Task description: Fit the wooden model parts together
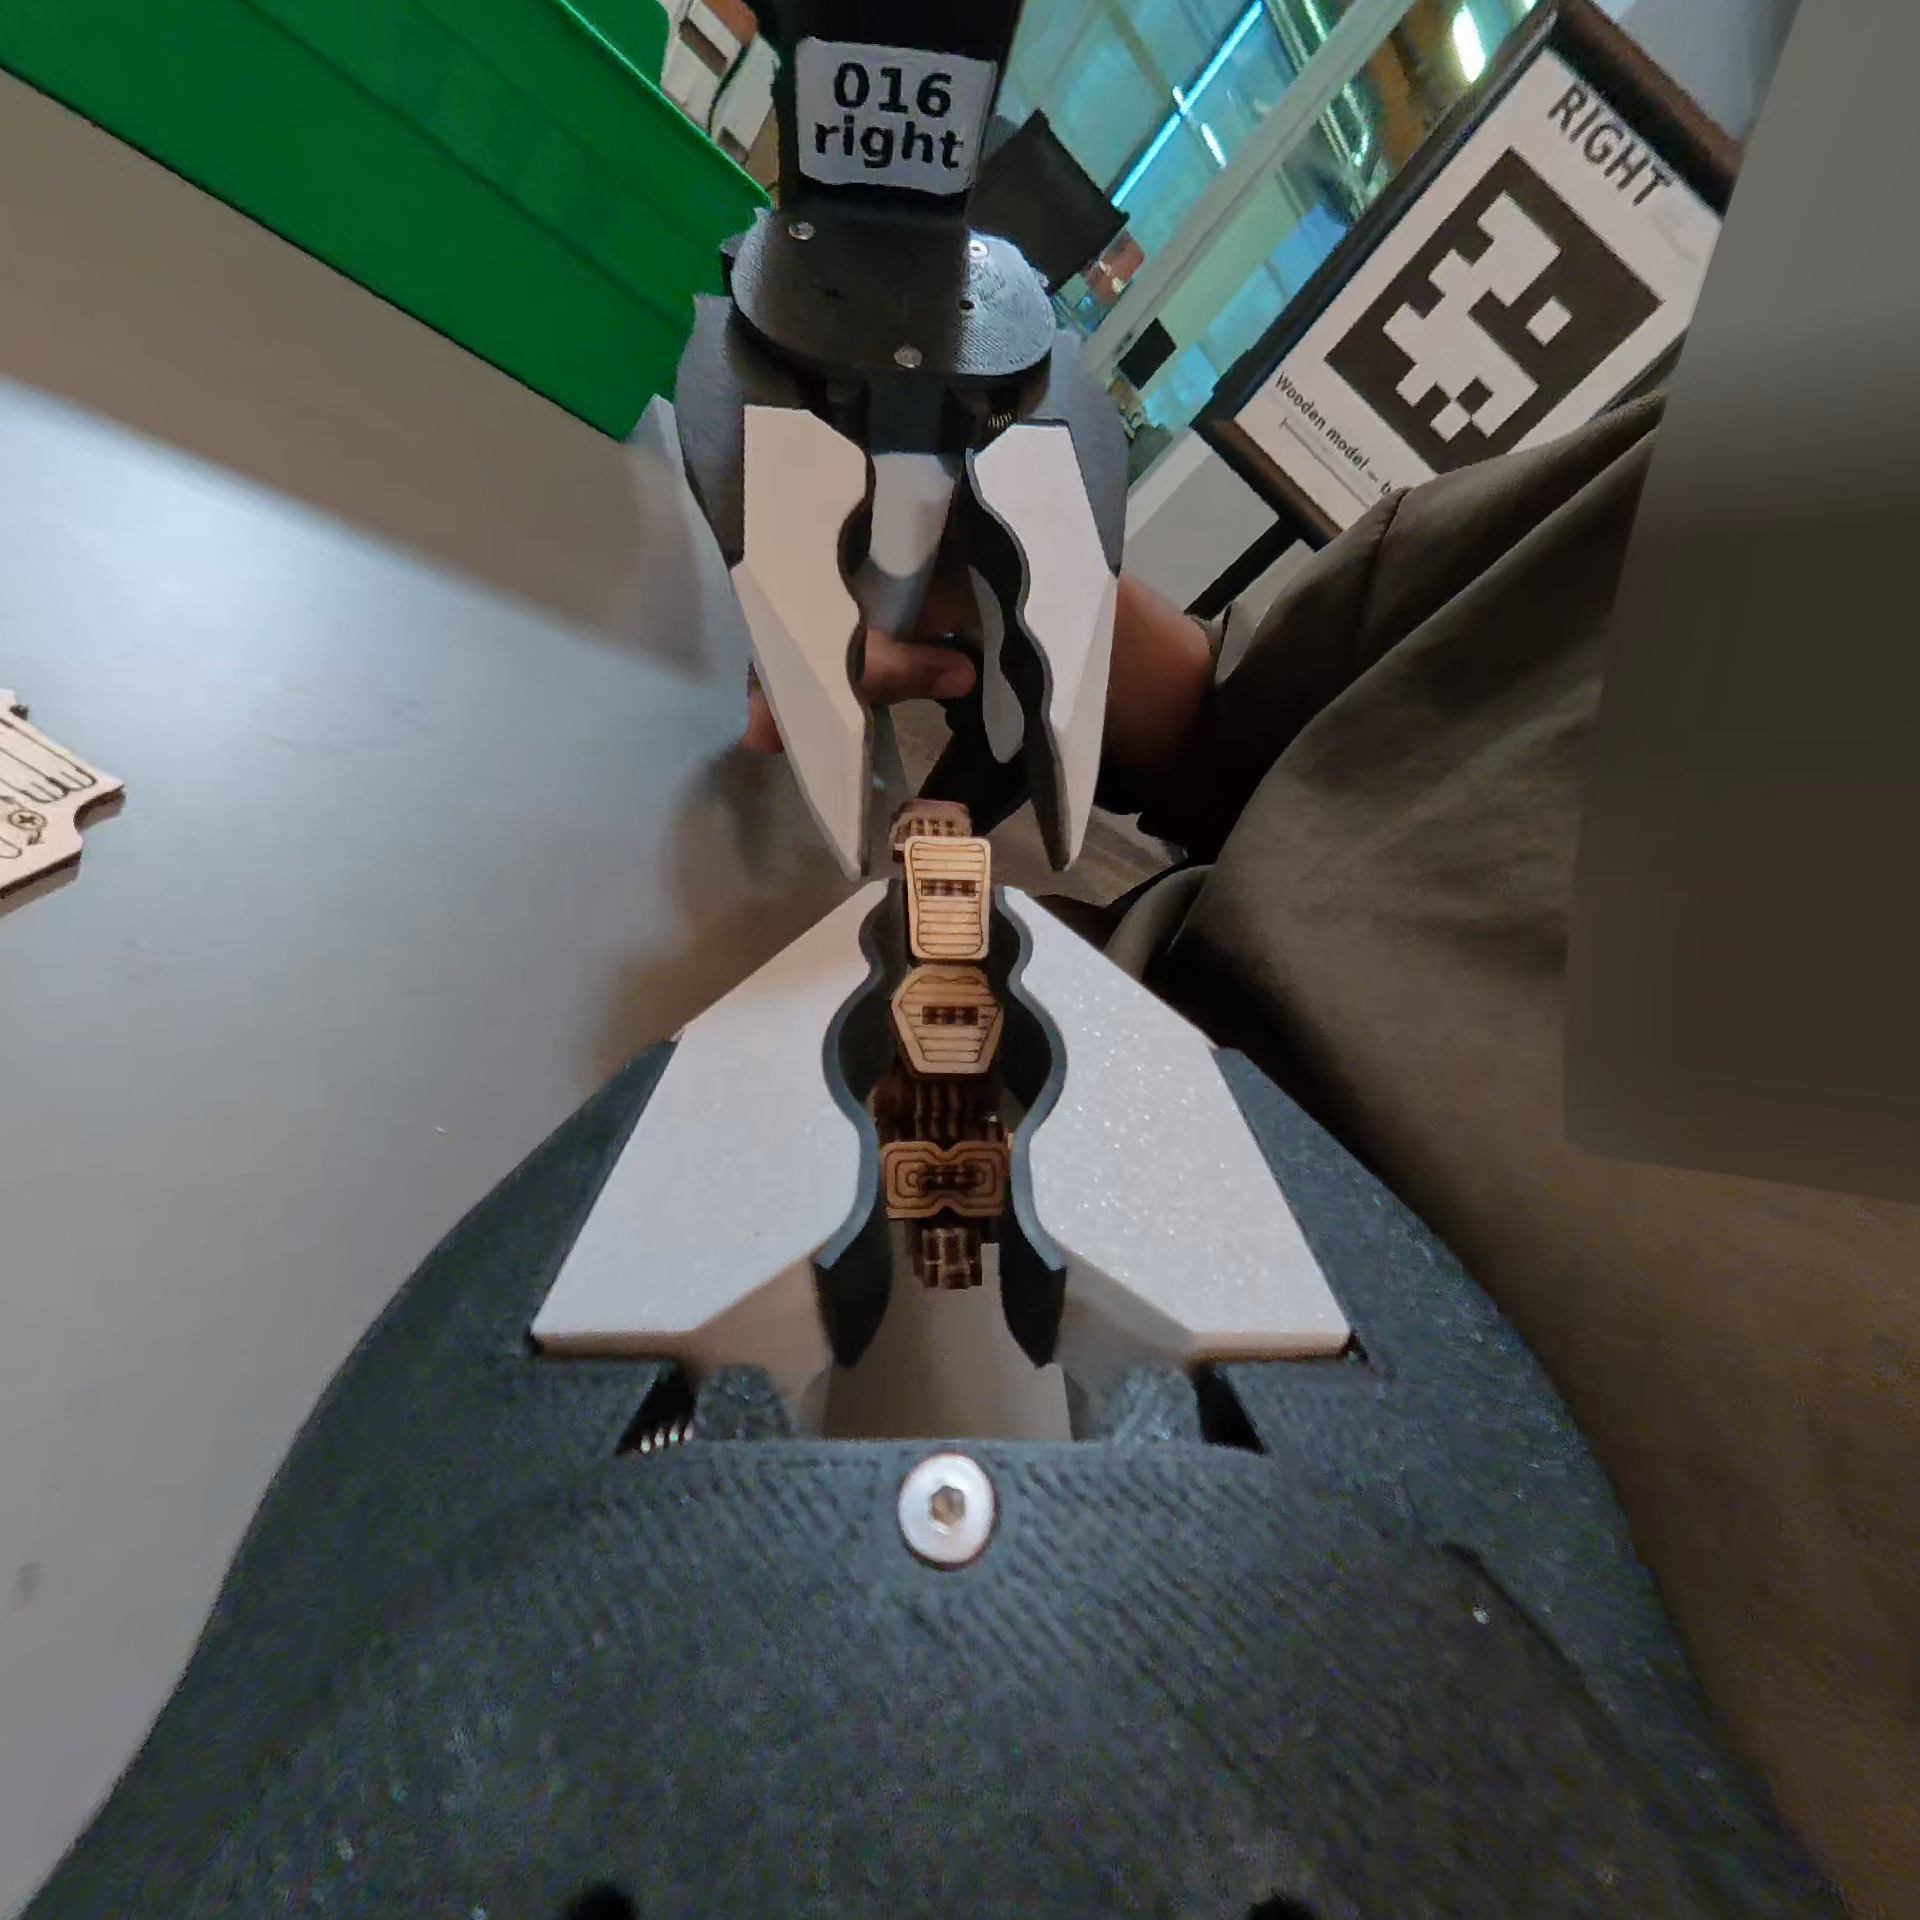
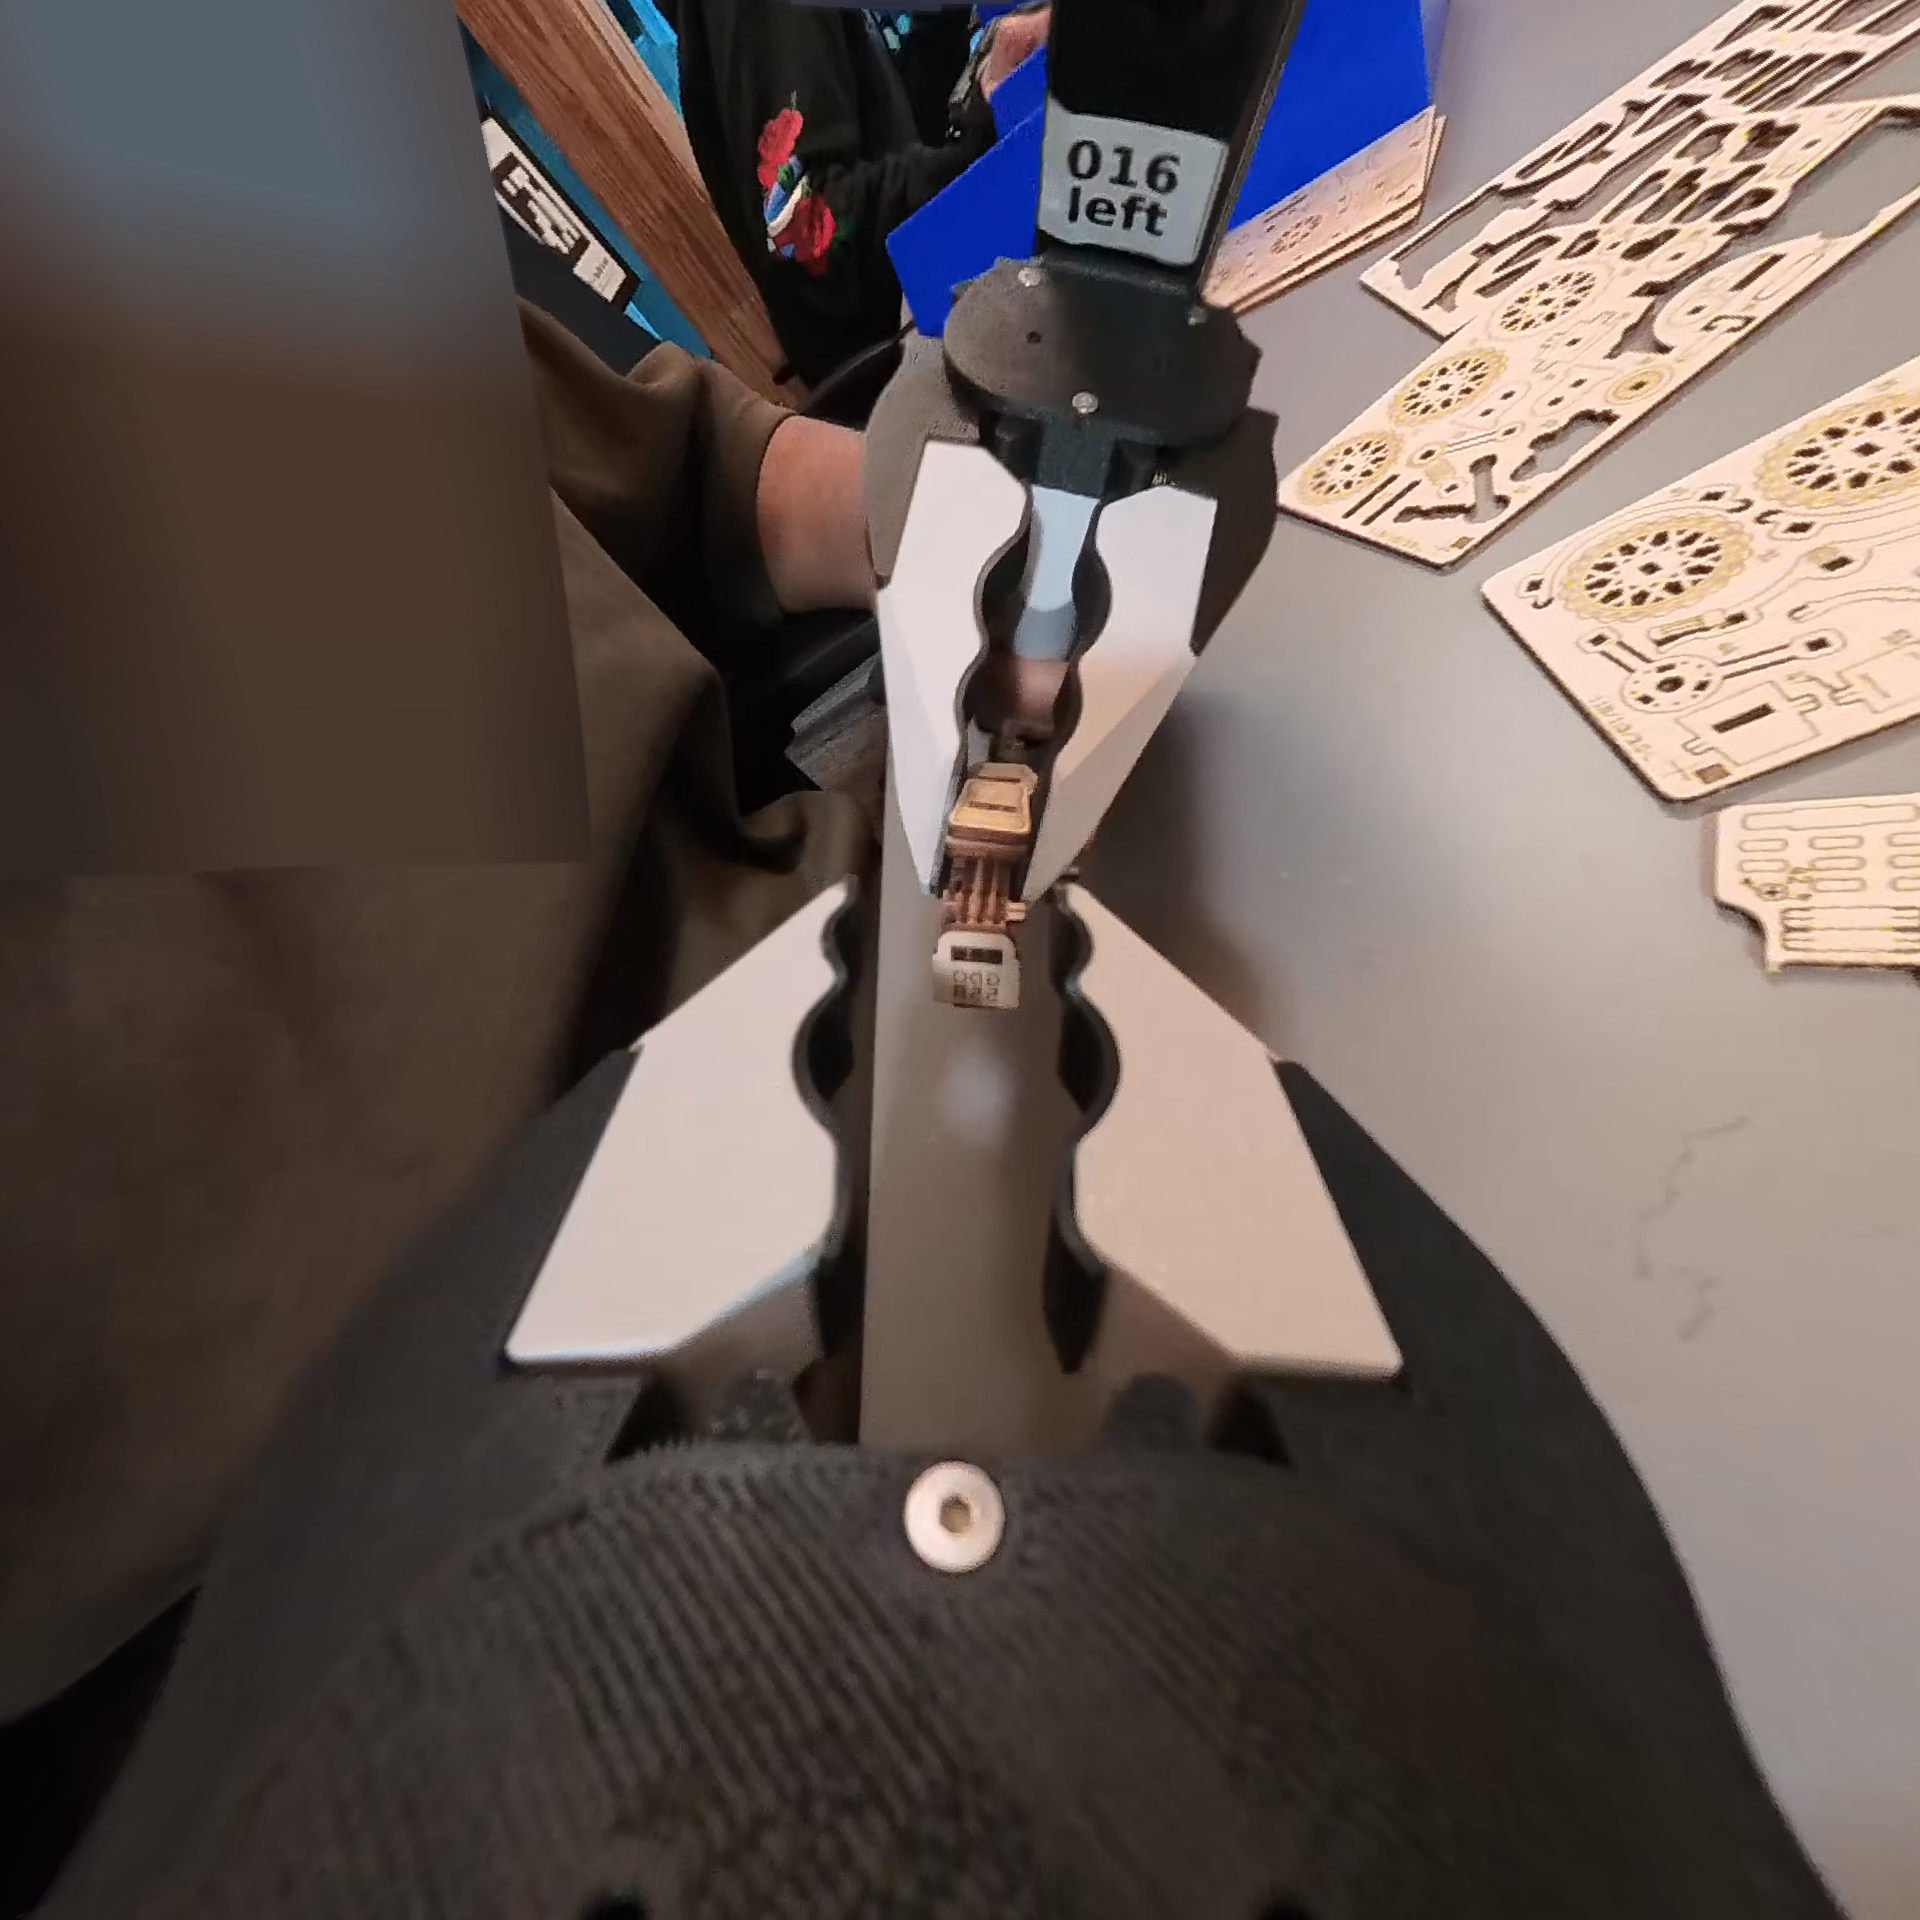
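Wooden model assembly [image 1: 943,1013]: pale laser-cut segments with engraved lines on darker slotted ribs, clamped lengthwise in the left gripper [image 1: 943,904] above the grey table [image 1: 312,1039]. Right gripper [image 2: 951,914] stands released, fingertips flanking the assembly's near end. Wooden part sheets [image 2: 1704,644] lie on the table's right side; green boxes [image 1: 343,177] behind.

A workshop or lab space. Laser-cut plywood sheets [image 2: 1704,665] lie on a grey table [image 2: 1455,1039]; a fiducial marker sign [image 1: 1496,312] stands before glass partitions [image 1: 1195,135].
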A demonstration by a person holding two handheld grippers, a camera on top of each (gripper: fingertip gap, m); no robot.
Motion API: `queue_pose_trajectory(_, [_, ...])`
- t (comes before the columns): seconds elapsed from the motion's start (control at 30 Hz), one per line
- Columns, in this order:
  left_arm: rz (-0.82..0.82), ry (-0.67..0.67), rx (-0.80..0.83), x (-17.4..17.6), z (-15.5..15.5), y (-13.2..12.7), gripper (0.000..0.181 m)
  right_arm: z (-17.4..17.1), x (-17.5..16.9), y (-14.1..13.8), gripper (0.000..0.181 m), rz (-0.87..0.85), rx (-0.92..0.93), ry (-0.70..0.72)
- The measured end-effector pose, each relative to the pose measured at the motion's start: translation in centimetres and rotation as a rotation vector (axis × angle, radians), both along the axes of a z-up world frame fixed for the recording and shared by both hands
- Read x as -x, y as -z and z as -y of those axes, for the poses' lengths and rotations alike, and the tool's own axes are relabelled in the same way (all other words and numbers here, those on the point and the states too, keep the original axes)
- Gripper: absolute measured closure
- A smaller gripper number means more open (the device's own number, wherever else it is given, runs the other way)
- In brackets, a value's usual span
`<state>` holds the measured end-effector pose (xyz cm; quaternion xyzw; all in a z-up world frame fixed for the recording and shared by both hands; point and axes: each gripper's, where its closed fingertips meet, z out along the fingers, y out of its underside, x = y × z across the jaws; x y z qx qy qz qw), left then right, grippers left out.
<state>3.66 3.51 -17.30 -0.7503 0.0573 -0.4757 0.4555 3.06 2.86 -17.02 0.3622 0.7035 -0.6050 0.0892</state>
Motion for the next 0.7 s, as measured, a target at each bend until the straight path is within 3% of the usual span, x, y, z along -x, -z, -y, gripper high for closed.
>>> queue_pose_trajectory(0.37, [0.189, -0.092, 0.005, 2.1, -0.9, -1.2, 0.171, -1.4, 2.0, -0.7, 0.152, -0.007, 0.062, 0.135])
queue_pose_trajectory(0.7, [0.097, -0.117, -0.092, 2.3, -0.9, -1.9, 0.171, -1.3, 2.6, -1.5, 0.166, -0.081, 0.044, 0.174])
